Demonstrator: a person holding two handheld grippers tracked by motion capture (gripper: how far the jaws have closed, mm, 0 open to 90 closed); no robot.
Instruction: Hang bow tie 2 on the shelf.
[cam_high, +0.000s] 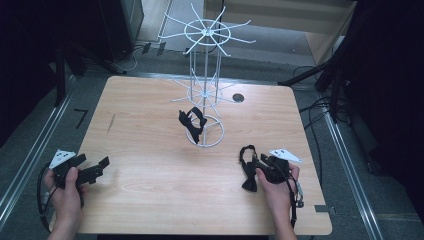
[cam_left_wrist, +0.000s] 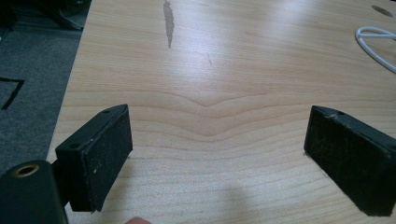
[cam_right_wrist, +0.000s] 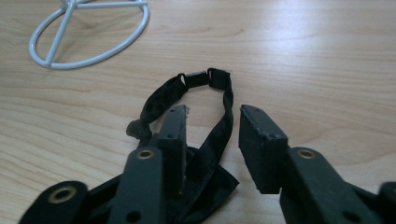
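Bright bench under overhead light, dark surroundings

In the high view, the bench (cam_high: 150, 200) is evenly lit from above while the upper left and right of the frame are lost in near black. A pale sheen is seen across the wood in both gripper views, with soft shadows thrown below the fingers (cam_left_wrist: 100, 154). Slight softness is noticed at the bottom edges, and the high view is somewhat grainy.

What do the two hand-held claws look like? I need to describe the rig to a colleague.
Both are black. The left claw and the right claw each carry a grey three-cornered plate on top and trail a black cable. Each has two blocky, flat-faced jaws with scuffed pads and brass-ringed screw holes at the arms. The forearms are bare, no sleeves.
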